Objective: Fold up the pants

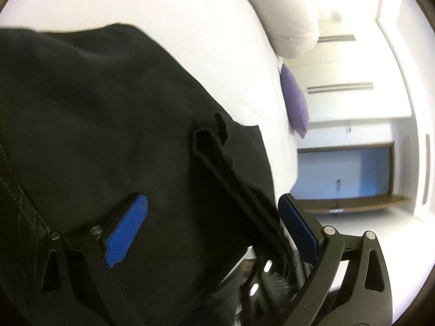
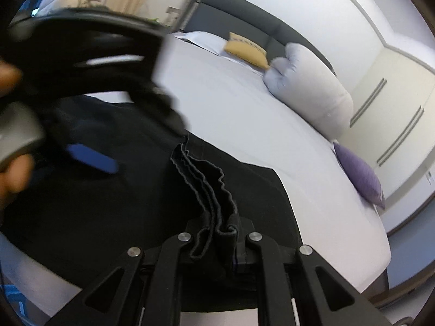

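Note:
Black pants (image 1: 95, 108) lie spread on the white bed (image 1: 212, 27). My left gripper (image 1: 213, 198) hovers over them, open, with its blue pads (image 1: 127, 231) wide apart and nothing pressed between them. A bunched strip of the pants' edge (image 1: 231, 179) runs up between those jaws, nearer the right one. In the right wrist view my right gripper (image 2: 217, 231) is shut on that edge, several wavy layers of black cloth (image 2: 206, 182). The left gripper shows blurred at upper left, one blue pad (image 2: 92, 159) visible, with a hand (image 2: 11, 168) on its grip.
A pale grey pillow (image 2: 310, 92), a purple cushion (image 2: 361, 179) and a yellow cushion (image 2: 246, 49) lie toward the dark headboard (image 2: 244, 19). The bed's edge (image 2: 380, 244) drops off to the right, with white wardrobe doors (image 2: 394, 103) beyond.

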Demonstrator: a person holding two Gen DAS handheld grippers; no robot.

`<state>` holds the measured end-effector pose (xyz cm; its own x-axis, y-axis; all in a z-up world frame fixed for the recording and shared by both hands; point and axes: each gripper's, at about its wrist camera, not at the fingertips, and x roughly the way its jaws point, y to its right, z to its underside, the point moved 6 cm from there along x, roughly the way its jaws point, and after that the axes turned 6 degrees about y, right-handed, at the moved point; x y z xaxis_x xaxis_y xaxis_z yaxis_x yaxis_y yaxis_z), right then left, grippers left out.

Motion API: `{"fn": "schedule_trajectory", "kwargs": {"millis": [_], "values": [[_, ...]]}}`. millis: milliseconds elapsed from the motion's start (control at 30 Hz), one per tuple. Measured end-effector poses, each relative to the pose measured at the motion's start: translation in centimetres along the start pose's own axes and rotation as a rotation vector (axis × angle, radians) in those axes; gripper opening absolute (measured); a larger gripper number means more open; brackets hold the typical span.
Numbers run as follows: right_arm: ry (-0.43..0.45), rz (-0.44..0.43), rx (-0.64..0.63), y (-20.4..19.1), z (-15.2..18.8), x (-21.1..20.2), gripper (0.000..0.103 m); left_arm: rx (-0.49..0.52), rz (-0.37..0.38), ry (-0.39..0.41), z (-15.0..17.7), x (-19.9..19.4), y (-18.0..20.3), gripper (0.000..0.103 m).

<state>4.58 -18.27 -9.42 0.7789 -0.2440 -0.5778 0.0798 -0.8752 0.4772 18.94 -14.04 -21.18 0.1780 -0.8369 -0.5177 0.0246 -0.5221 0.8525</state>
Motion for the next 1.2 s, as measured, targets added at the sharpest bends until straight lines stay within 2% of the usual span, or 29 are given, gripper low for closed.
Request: {"fn": "schedule_trajectory", "kwargs": {"millis": [67,167,233,267,300,333,433,567,733,1000,1100,1167,1200], "values": [[0.022,-0.008,-0.03,-1.1,-0.2,-0.9,0.012,-0.037,0.016,-0.018,-0.5,-0.1,-0.6,0.098],[0.054,-0.028,-0.067,-3.0,-1.0,-2.2,0.012,-0.035,0.026,-0.05,-0.9,-0.5,-0.7,0.098],[0.066,-0.048,-0.088,-4.1,-1.4,-2.6,0.012,-0.023,0.029,-0.054,-1.4,-1.0,-0.6,0.091],[0.065,-0.059,-0.093,-4.7,-1.4,-2.7,0.012,-0.007,0.02,-0.055,-1.6,-1.4,-0.6,0.07],[0.066,-0.068,-0.097,-5.3,-1.5,-2.9,0.012,0.007,0.011,-0.063,-1.8,-1.7,-0.7,0.054],[0.067,-0.073,-0.1,-5.2,-1.3,-3.0,0.012,0.026,-0.012,-0.083,-1.5,-2.5,-1.4,0.027],[0.075,-0.094,-0.123,-6.4,-1.8,-3.3,0.012,0.092,-0.06,-0.071,-2.3,-4.3,-1.8,0.013],[0.085,-0.132,-0.167,-8.6,-2.4,-3.8,0.012,0.173,-0.106,-0.048,-3.2,-7.1,-2.1,0.01],[0.069,-0.186,-0.2,-11.5,-2.6,-3.8,0.012,0.248,-0.209,-0.025,-3.8,-9.6,-3.9,0.01],[0.002,-0.275,-0.173,-13.0,-1.0,-2.6,0.014,0.284,-0.294,-0.002,-3.0,-11.8,-6.0,0.011],[-0.005,-0.306,-0.138,-12.7,-0.9,-2.3,0.014,0.292,-0.303,0.006,-2.2,-12.3,-6.3,0.011],[-0.017,-0.319,-0.108,-12.1,-1.2,-2.1,0.02,0.295,-0.319,0.011,-1.4,-13.3,-6.8,0.013],[-0.022,-0.325,-0.084,-11.7,-1.3,-2.2,0.03,0.298,-0.333,0.019,-1.2,-13.3,-6.6,0.013]]}}
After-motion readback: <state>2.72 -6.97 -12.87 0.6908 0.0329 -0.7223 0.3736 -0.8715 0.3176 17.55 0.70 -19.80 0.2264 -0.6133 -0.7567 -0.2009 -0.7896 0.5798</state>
